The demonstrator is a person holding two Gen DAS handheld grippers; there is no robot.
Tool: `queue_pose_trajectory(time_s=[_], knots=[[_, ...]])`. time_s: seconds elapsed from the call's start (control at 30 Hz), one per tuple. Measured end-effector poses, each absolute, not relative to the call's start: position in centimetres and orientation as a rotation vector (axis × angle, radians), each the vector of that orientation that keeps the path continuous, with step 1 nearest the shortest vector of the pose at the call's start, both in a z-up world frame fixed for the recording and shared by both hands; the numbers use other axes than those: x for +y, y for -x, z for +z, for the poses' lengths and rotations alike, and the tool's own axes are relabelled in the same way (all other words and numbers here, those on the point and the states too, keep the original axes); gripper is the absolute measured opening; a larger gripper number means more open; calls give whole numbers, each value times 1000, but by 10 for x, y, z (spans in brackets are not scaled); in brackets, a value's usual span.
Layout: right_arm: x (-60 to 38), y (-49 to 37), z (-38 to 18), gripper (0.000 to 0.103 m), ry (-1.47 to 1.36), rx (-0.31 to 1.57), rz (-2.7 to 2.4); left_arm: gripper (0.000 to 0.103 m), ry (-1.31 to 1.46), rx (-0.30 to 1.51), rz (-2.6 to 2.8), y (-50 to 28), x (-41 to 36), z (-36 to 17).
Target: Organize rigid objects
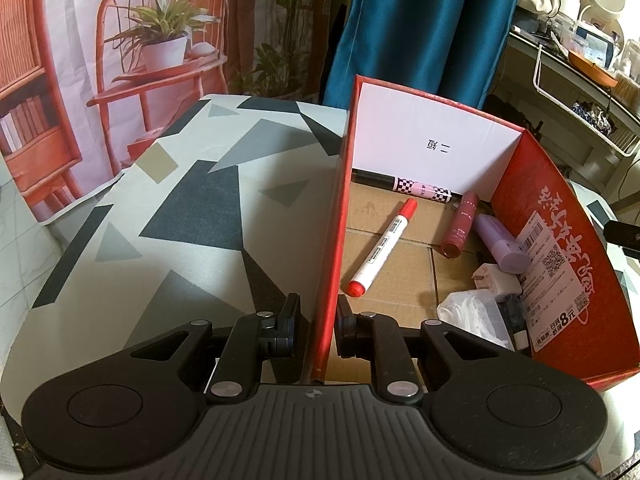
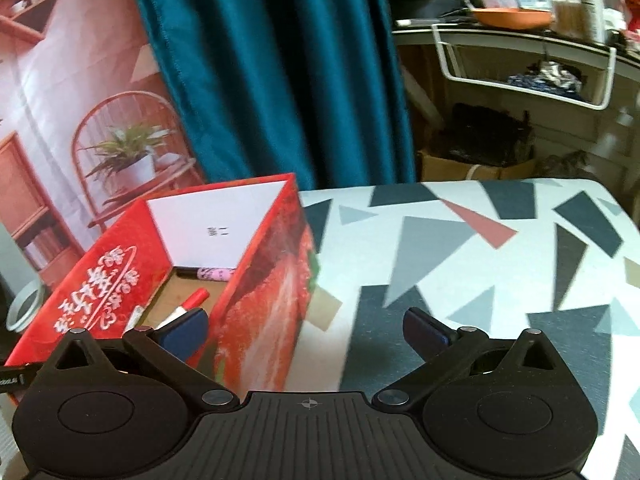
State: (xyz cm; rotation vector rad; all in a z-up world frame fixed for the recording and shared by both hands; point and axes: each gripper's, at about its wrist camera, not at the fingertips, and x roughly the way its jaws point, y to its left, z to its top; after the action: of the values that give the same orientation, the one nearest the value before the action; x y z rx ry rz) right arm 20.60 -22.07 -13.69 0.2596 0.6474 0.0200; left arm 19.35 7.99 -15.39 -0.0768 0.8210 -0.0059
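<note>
A red cardboard box stands open on the patterned table. Inside lie a red-capped white marker, a checkered black pen, a dark red tube, a lilac tube, a white charger plug and a clear plastic bag. My left gripper straddles the box's left wall, its fingers nearly closed on it. My right gripper is wide open and empty, straddling the box's right wall; its left finger is inside the box.
The table with grey, black and red triangles extends to the right of the box and to the left. A teal curtain and a printed backdrop hang behind. A cluttered shelf stands far right.
</note>
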Motion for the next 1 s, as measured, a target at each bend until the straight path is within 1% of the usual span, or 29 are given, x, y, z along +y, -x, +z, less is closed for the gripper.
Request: queue_pose_trajectory(time_s=[0.5, 0.83, 1.0], knots=[[-233, -185, -125, 103, -241, 693, -138, 21, 74, 827, 11, -192, 79, -147], [-236, -163, -104, 103, -240, 692, -179, 21, 45, 793, 27, -183, 74, -127], [-233, -146, -87, 103, -229, 667, -188, 29, 22, 747, 49, -172, 70, -107]])
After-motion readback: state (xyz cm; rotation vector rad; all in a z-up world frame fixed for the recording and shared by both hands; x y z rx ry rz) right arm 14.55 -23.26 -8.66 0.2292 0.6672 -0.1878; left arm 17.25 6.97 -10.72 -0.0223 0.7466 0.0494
